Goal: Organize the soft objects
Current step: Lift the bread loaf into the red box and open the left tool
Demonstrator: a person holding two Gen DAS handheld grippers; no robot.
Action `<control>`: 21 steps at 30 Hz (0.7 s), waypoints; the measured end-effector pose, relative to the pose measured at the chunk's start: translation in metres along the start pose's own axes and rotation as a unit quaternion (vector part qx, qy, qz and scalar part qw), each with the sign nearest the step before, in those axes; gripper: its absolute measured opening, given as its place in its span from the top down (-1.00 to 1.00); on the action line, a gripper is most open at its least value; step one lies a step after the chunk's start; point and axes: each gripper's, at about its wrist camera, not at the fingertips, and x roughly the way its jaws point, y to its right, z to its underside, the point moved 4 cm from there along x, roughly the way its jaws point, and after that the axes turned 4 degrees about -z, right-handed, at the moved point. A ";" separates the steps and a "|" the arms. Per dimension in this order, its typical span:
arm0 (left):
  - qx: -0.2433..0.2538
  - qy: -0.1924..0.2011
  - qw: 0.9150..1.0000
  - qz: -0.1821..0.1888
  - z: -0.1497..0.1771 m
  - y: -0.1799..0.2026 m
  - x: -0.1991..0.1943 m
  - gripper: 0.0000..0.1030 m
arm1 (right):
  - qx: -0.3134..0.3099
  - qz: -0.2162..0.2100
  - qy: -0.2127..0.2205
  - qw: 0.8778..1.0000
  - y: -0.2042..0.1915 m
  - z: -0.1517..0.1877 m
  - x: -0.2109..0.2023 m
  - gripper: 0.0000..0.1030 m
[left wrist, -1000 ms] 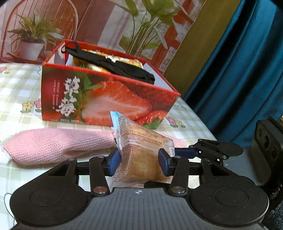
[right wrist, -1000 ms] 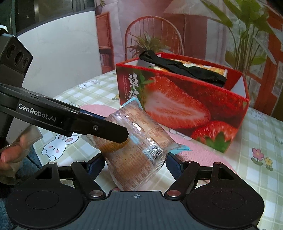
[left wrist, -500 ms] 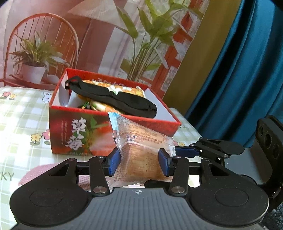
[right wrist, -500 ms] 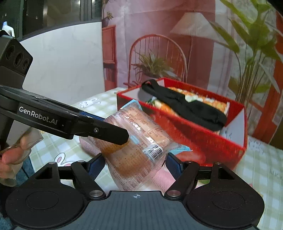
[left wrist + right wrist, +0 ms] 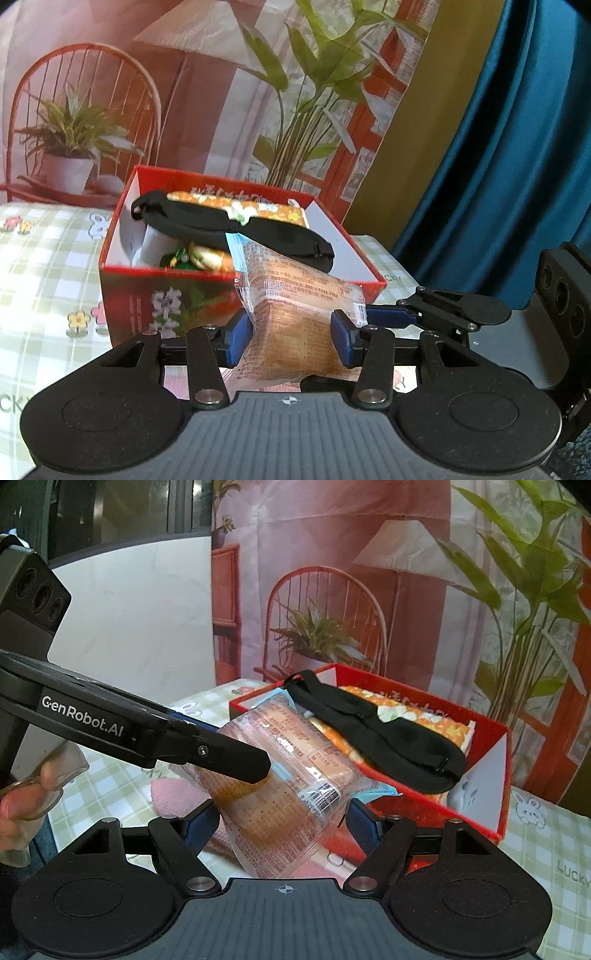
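A clear-wrapped bread packet (image 5: 295,314) hangs in the air just in front of the red strawberry box (image 5: 166,267). My left gripper (image 5: 291,343) is shut on it, its blue pads pressing on both sides. My right gripper (image 5: 280,823) is shut on the same packet (image 5: 280,786) from another side, and its fingers (image 5: 406,317) reach in from the right in the left wrist view. The left gripper's finger (image 5: 221,753) crosses the packet's top in the right wrist view. The box (image 5: 424,694) holds a black eye mask (image 5: 388,731) lying on an orange floral pack (image 5: 436,720).
A pink towel (image 5: 173,794) lies on the checked tablecloth (image 5: 44,258) below the packet. A printed backdrop with a chair and plants stands behind the box. A blue curtain (image 5: 498,166) hangs at the right. A person's hand (image 5: 22,801) holds the left gripper.
Both grippers have risen with the packet held between them. The box's inside now shows from higher up, and the pink towel has dropped almost out of the left wrist view.
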 end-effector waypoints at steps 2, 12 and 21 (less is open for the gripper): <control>0.003 0.004 1.000 0.000 -0.008 0.000 0.002 0.05 | 0.002 0.000 0.005 1.000 0.005 -0.005 0.000 -0.39; -0.012 0.015 1.000 0.001 -0.060 -0.007 0.038 0.04 | -0.029 0.011 0.027 0.999 0.045 -0.050 0.021 -0.39; -0.006 0.000 1.000 -0.011 -0.091 -0.017 0.088 0.10 | -0.064 0.046 0.017 0.997 0.090 -0.074 0.059 -0.39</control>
